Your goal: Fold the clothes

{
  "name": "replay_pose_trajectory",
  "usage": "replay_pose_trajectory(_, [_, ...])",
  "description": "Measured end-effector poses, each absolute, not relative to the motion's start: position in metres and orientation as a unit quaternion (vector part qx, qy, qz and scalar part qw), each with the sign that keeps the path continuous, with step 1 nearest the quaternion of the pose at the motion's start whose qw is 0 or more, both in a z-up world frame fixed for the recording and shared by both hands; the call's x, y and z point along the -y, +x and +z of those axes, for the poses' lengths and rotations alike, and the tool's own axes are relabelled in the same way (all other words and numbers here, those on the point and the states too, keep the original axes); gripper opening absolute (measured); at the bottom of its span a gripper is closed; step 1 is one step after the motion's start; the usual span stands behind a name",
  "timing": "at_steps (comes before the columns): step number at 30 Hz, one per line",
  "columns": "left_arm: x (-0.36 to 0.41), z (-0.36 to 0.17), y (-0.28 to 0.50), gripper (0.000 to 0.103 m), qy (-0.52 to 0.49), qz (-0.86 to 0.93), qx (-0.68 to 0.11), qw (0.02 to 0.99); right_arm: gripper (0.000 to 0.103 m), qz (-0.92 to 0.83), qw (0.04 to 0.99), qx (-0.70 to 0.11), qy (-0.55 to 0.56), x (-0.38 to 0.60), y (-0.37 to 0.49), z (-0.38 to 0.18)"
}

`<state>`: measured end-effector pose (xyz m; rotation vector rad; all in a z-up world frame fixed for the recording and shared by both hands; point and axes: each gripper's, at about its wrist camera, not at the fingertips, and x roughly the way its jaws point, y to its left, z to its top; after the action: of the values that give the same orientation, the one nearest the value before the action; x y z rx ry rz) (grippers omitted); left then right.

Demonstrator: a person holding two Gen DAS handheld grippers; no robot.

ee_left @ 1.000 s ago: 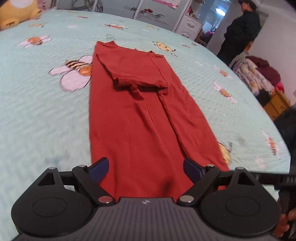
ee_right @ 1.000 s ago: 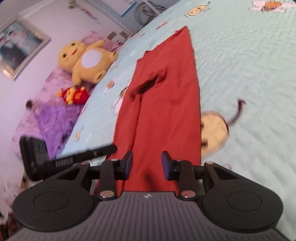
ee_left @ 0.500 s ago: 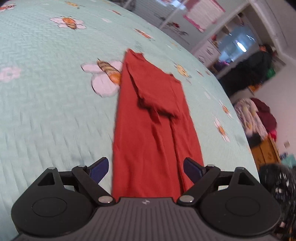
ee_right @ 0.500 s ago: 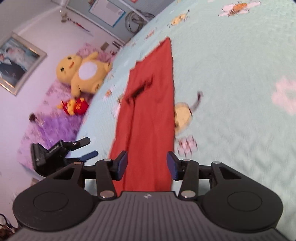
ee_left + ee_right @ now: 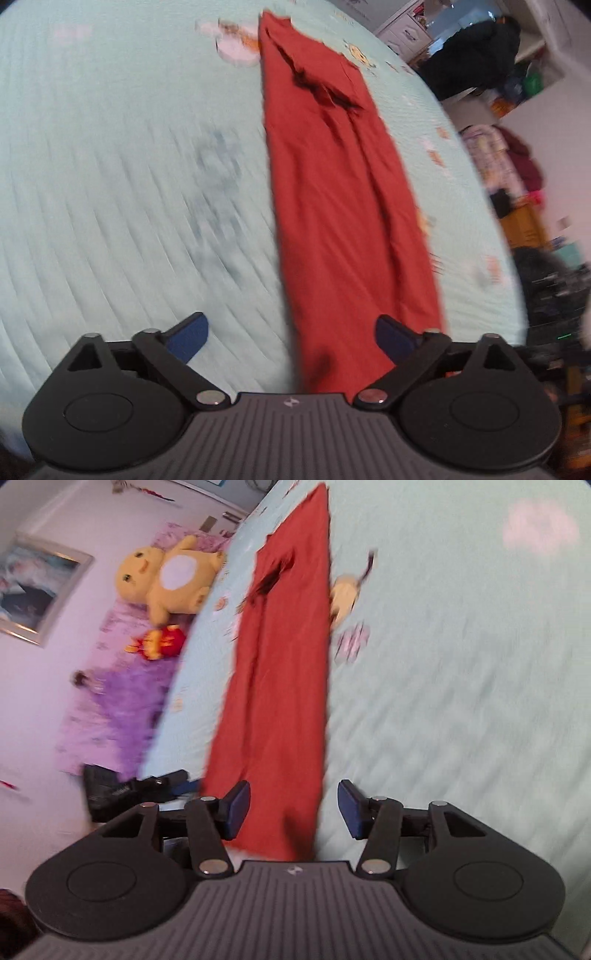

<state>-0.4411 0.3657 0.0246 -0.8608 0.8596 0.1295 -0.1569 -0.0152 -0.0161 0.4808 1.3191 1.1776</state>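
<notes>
The red garment (image 5: 343,206) lies flat on the bed (image 5: 122,177), already folded lengthwise into a long narrow strip, with a sleeve tucked over near its far end. In both wrist views the strip's long axis runs from 6 o'clock to 12 o'clock, almost in line with the direction each pair of tongs points; this alignment is what the coming move depends on. In the left wrist view, we see the near hem directly ahead of the left tongs (image 5: 291,338), offset toward 1 o'clock, so the hem's left corner sits between the blue pads and its right edge passes by the right pad. The left tongs are spread wide, their jaws having just been opening, with nothing pressed. In the right wrist view, the near hem sits just ahead of the right tongs (image 5: 293,806), offset toward 11 o'clock, with its right edge between the pads. The right tongs stand at a middling width, their jaws having just been opening, and grip nothing. We judge both hands about equally near the hem, one per corner; the likely next step is to pinch both corners and carry them toward 12 o'clock.
</notes>
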Motion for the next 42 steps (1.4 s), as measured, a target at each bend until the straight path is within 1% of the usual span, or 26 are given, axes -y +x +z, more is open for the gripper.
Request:
replay_pose_trajectory(2, [-0.360,0.021,-0.442,0.103,-0.423,0.046,-0.404,0.810,0.053,0.518,0.596,-0.577,0.210,0.012,-0.167,-0.021])
replay_pose_trajectory(7, [-0.353,0.002,-0.440,0.103,-0.513,-0.017,-0.389,0.765,0.053,0.536,0.570,-0.580,0.228,-0.002,-0.174,-0.029])
replay_pose_trajectory(12, [-0.356,-0.009,-0.445,0.103,-0.552,-0.023,-0.368,0.748,0.052,0.548,0.553,-0.578,0.244,-0.007,-0.170,-0.034])
replay_pose_trajectory(13, [-0.353,-0.006,-0.443,0.103,-0.544,-0.023,-0.372,0.752,0.052,0.550,0.549,-0.579,0.248,-0.008,-0.170,-0.035])
replay_pose_trajectory(16, [-0.345,0.004,-0.439,0.102,-0.510,-0.016,-0.386,0.769,0.044,0.549,0.545,-0.583,0.248,-0.012,-0.167,-0.037])
replay_pose_trajectory(17, [-0.341,0.007,-0.437,0.102,-0.497,-0.012,-0.390,0.775,0.039,0.548,0.547,-0.583,0.244,-0.013,-0.167,-0.037])
replay_pose_trajectory(18, [-0.339,0.008,-0.436,0.102,-0.486,-0.013,-0.393,0.780,0.030,0.546,0.550,-0.584,0.240,-0.014,-0.167,-0.037])
replay_pose_trajectory(19, [-0.340,0.008,-0.436,0.102,-0.484,-0.014,-0.392,0.782,0.025,0.543,0.554,-0.586,0.236,-0.014,-0.168,-0.038])
replay_pose_trajectory(20, [-0.340,0.008,-0.437,0.102,-0.482,-0.016,-0.391,0.784,0.017,0.540,0.555,-0.587,0.236,-0.013,-0.167,-0.040])
replay_pose_trajectory(21, [-0.340,0.007,-0.437,0.102,-0.479,-0.017,-0.390,0.786,0.012,0.537,0.555,-0.589,0.239,-0.010,-0.167,-0.043])
replay_pose_trajectory(23, [-0.344,0.005,-0.439,0.097,-0.496,-0.019,-0.384,0.778,0.011,0.535,0.551,-0.589,0.249,-0.007,-0.167,-0.046])
replay_pose_trajectory(24, [-0.346,0.003,-0.439,0.096,-0.505,-0.019,-0.381,0.774,0.012,0.536,0.549,-0.590,0.252,-0.006,-0.167,-0.046])
replay_pose_trajectory(25, [-0.348,0.002,-0.440,0.093,-0.514,-0.020,-0.377,0.770,0.013,0.538,0.547,-0.590,0.254,-0.005,-0.168,-0.046])
replay_pose_trajectory(26, [-0.349,0.000,-0.441,0.084,-0.531,-0.030,-0.373,0.760,0.017,0.539,0.544,-0.589,0.256,-0.005,-0.168,-0.045])
replay_pose_trajectory(27, [-0.348,-0.002,-0.440,0.080,-0.536,-0.038,-0.370,0.758,0.021,0.545,0.540,-0.587,0.259,-0.004,-0.169,-0.045])
replay_pose_trajectory(28, [-0.346,-0.004,-0.440,0.078,-0.541,-0.046,-0.366,0.756,0.022,0.548,0.539,-0.585,0.261,-0.004,-0.169,-0.045])
replay_pose_trajectory(29, [-0.346,-0.009,-0.440,0.071,-0.544,-0.038,-0.366,0.754,0.021,0.546,0.540,-0.585,0.261,-0.004,-0.170,-0.045])
replay_pose_trajectory(31, [-0.345,-0.018,-0.441,0.063,-0.557,-0.030,-0.357,0.750,0.020,0.543,0.542,-0.586,0.260,-0.006,-0.170,-0.045])
replay_pose_trajectory(33, [-0.343,-0.018,-0.440,0.059,-0.554,-0.031,-0.356,0.752,0.018,0.543,0.547,-0.585,0.253,-0.009,-0.173,-0.043])
replay_pose_trajectory(34, [-0.342,-0.018,-0.440,0.048,-0.552,-0.032,-0.355,0.754,0.015,0.543,0.551,-0.583,0.248,-0.010,-0.174,-0.042])
replay_pose_trajectory(35, [-0.342,-0.017,-0.439,0.024,-0.548,-0.030,-0.360,0.755,0.013,0.542,0.555,-0.582,0.244,-0.011,-0.175,-0.040])
replay_pose_trajectory(36, [-0.342,-0.018,-0.441,0.011,-0.552,-0.032,-0.358,0.753,0.012,0.541,0.559,-0.580,0.240,-0.011,-0.176,-0.039])
replay_pose_trajectory(39, [-0.343,-0.010,-0.445,0.009,-0.551,-0.040,-0.342,0.760,0.007,0.555,0.573,-0.561,0.221,-0.012,-0.181,-0.026])
replay_pose_trajectory(42, [-0.346,0.013,-0.448,0.008,-0.549,-0.057,-0.307,0.775,0.006,0.570,0.576,-0.543,0.222,-0.012,-0.182,-0.010])
